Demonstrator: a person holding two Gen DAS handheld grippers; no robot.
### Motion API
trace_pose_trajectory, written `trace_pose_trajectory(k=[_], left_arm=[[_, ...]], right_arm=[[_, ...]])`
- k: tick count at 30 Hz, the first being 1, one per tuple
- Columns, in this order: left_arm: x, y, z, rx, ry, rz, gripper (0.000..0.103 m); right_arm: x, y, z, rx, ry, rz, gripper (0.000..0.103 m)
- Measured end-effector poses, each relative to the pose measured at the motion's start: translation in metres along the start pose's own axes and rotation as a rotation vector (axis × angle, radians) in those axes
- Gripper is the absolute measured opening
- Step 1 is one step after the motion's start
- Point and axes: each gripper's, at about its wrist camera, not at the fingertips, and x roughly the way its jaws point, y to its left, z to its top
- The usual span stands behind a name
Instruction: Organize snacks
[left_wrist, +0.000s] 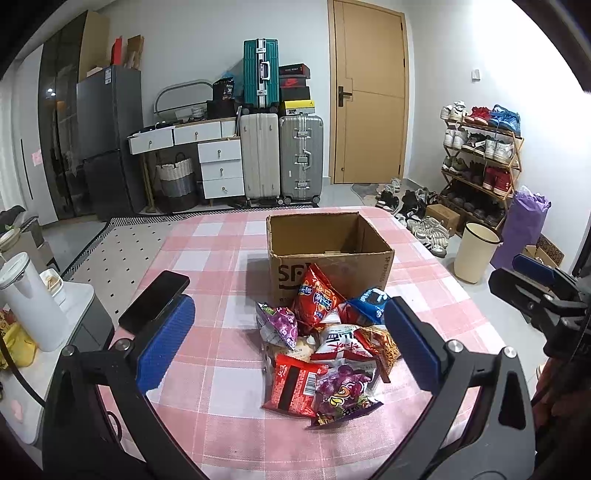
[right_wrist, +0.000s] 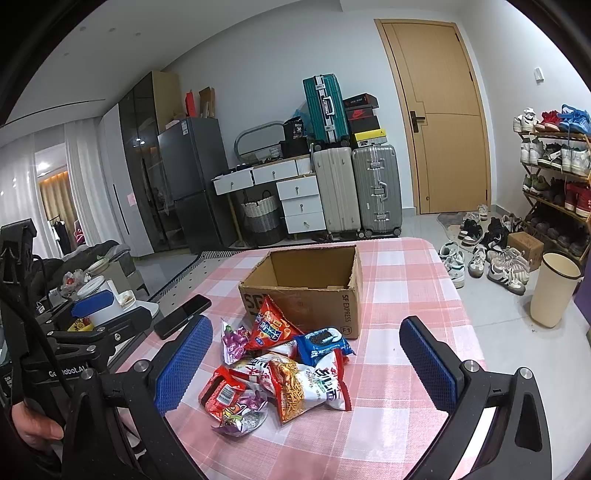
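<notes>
A pile of snack packets (left_wrist: 325, 350) lies on the pink checked tablecloth (left_wrist: 207, 258), just in front of an open cardboard box (left_wrist: 328, 247) that looks empty. A red packet (left_wrist: 317, 295) leans on the box front. My left gripper (left_wrist: 290, 343) is open and empty, its blue pads either side of the pile, above the table. In the right wrist view the same pile (right_wrist: 280, 373) and box (right_wrist: 306, 288) show. My right gripper (right_wrist: 306, 365) is open and empty, hovering near the pile's right side.
A black phone (left_wrist: 153, 301) lies on the table left of the pile. A white kettle (left_wrist: 29, 306) stands on a side unit at the left. A cream bin (left_wrist: 474, 251), shoes and a shoe rack (left_wrist: 480, 162) are right of the table. Suitcases (left_wrist: 280, 155) stand at the back.
</notes>
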Motion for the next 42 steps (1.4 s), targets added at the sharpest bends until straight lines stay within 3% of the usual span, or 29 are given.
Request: trace_pose_trajectory(k=[42], left_arm=[[0.005, -0.001, -0.002, -0.011, 0.020, -0.019, 0.102]], right_arm=[[-0.004, 0.009, 0.002, -0.018, -0.014, 0.042, 0.103]])
